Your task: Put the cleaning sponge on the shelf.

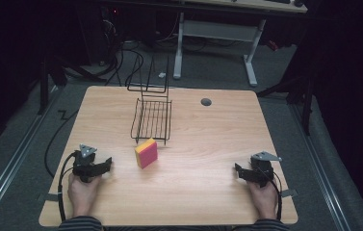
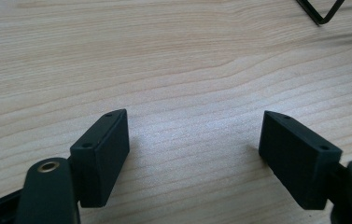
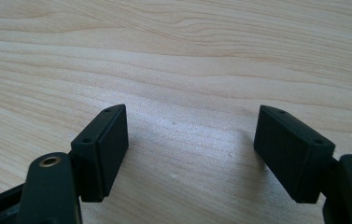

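Dark room, grey carpet floor, white-legged desk behind

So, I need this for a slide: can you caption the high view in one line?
Both grippers, left gripper and right gripper, rest open on the wooden table; a pink-and-yellow sponge stands before a wire rack.

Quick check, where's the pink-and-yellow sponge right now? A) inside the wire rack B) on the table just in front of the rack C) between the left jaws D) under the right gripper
B: the sponge sits on the table just at the near end of the wire rack, clear of both grippers.
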`<state>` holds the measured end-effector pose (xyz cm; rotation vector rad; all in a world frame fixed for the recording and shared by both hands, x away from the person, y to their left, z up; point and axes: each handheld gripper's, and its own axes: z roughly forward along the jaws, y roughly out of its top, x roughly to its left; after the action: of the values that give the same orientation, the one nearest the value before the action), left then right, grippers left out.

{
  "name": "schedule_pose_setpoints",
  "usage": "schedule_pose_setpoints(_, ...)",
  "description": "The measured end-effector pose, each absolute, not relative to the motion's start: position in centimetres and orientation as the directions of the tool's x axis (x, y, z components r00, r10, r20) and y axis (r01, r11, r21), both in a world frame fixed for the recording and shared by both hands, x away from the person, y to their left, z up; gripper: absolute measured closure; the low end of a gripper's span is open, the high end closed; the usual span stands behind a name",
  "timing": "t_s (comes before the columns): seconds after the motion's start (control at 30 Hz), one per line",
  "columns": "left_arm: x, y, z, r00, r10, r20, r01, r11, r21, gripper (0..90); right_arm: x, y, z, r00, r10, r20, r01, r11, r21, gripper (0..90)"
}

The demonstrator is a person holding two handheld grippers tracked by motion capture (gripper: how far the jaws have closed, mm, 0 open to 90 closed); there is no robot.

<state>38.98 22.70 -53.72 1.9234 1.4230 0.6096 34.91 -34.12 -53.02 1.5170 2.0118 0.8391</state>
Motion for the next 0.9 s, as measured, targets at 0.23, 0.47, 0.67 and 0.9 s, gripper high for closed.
schedule_pose_setpoints(0.23, 38.98, 22.69, -53.73, 0.300, 0.954, -0.016, 0.646, -0.191, 0.739, 24.7, 34.92, -34.11, -53.03, -0.268, 0.963, -0.013, 0.668, 0.196, 0.718, 26.5)
schedule_pose_setpoints(0.47, 38.98, 22.70, -53.73, 0.300, 0.954, -0.016, 0.646, -0.191, 0.739, 24.7, 34.94, -34.13, -53.04, -0.266, 0.964, -0.014, 0.667, 0.195, 0.719, 26.8)
schedule_pose_setpoints(0.67, 38.99, 22.69, -53.72, 0.301, 0.953, -0.017, 0.647, -0.192, 0.738, 24.5, 34.94, -34.15, -53.04, -0.266, 0.964, -0.015, 0.667, 0.195, 0.719, 26.8)
schedule_pose_setpoints(0.9, 38.99, 22.67, -53.70, 0.316, 0.949, -0.017, 0.643, -0.201, 0.739, 26.3, 34.95, -34.13, -53.03, -0.265, 0.964, -0.015, 0.667, 0.194, 0.719, 26.8)
